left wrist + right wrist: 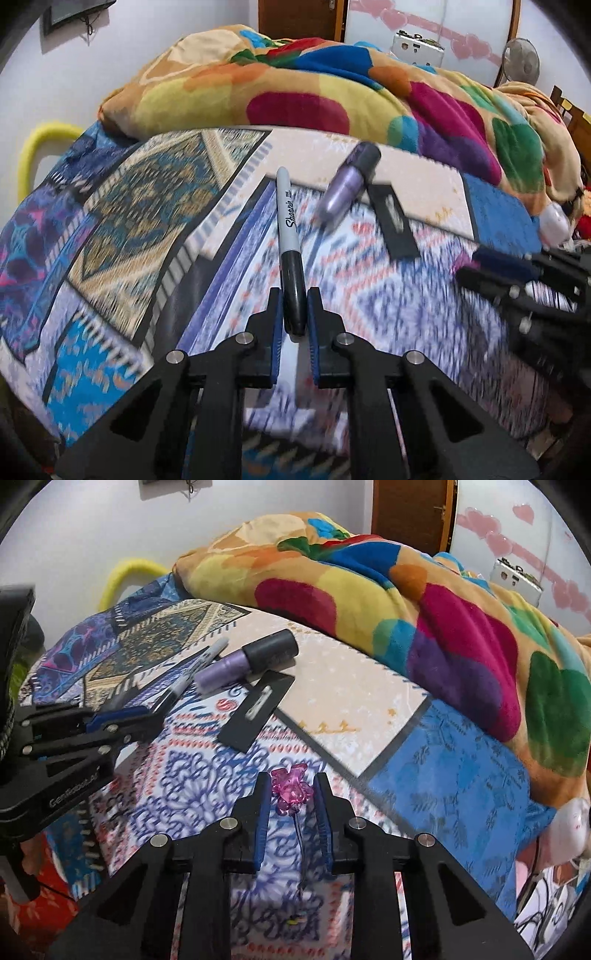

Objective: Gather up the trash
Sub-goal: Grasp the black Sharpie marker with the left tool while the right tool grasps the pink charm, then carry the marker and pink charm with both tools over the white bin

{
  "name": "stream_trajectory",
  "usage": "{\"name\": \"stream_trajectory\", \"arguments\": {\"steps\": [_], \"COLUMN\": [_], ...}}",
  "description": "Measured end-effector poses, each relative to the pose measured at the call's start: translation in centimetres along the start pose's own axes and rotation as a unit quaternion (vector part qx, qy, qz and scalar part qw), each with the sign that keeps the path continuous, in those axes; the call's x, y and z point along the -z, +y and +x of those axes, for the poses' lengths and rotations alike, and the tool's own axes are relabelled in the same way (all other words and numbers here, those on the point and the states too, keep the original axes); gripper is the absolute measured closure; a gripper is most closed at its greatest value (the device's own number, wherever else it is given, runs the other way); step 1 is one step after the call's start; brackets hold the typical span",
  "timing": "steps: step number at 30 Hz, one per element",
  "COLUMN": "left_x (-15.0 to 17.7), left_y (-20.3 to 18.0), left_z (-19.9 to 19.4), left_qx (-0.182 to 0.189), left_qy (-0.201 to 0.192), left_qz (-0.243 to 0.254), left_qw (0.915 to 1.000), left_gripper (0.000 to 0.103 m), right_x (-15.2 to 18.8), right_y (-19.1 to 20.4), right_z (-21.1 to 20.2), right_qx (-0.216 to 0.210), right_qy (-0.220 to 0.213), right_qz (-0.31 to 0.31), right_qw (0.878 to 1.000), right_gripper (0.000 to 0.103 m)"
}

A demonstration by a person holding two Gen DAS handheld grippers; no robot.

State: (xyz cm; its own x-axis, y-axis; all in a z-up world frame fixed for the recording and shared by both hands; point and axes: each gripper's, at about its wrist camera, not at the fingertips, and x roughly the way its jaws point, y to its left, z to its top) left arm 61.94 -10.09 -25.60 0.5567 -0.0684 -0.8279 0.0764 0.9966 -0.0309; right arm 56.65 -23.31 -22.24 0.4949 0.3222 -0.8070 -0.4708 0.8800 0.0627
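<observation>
The left gripper (294,312) clamps the black cap end of a Sharpie marker (287,218) on the patterned bedspread (388,295), while the right gripper (291,797) brackets a pink charm (291,788), contact unclear, nearer than the purple bottle (245,661) and black card (256,710).

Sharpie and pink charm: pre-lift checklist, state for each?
1. Left gripper shut on the Sharpie cap end: ok.
2. Right gripper around the pink charm; firm pad contact: cannot tell.
3. Charm's thin cord free of the bedspread: cannot tell.
4. Purple bottle and black card clear of both grippers: ok.
5. Grippers apart from each other: ok.
6. Trash container in view: not ok.
</observation>
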Motion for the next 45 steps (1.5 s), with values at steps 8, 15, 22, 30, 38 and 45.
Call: {"name": "stream_trajectory", "arguments": {"steps": [8, 15, 22, 30, 38, 45], "left_x": [5.6, 6.9, 5.9, 6.8, 8.6, 10.7], "left_y": [0.3, -0.8, -1.1, 0.5, 2.9, 5.5], "left_z": [-4.0, -4.9, -3.9, -5.8, -12.0, -18.1], "left_qx": [0.018, 0.018, 0.001, 0.01, 0.015, 0.01], "left_qy": [0.026, 0.035, 0.017, 0.018, -0.012, -0.045], "left_qz": [0.006, 0.018, 0.01, -0.024, -0.047, -0.069], "left_qw": [0.9995, 0.9991, 0.9998, 0.9995, 0.9987, 0.9965], "left_gripper": [0.091, 0.078, 0.087, 0.092, 0.092, 0.092], "right_x": [1.9, 3.1, 3.1, 2.8, 2.2, 1.7], "right_y": [1.0, 1.7, 1.5, 1.7, 4.1, 8.3], "right_z": [-3.1, -6.2, -8.3, -10.5, -13.5, -16.4], "right_qx": [0.004, 0.004, 0.004, 0.012, 0.009, -0.01], "right_qy": [-0.006, -0.02, -0.03, -0.041, -0.053, -0.074], "right_qz": [0.005, 0.008, 0.027, 0.031, 0.016, -0.005], "right_qw": [1.0, 1.0, 0.999, 0.999, 0.998, 0.997], "right_gripper": [0.082, 0.082, 0.082, 0.082, 0.082, 0.082]}}
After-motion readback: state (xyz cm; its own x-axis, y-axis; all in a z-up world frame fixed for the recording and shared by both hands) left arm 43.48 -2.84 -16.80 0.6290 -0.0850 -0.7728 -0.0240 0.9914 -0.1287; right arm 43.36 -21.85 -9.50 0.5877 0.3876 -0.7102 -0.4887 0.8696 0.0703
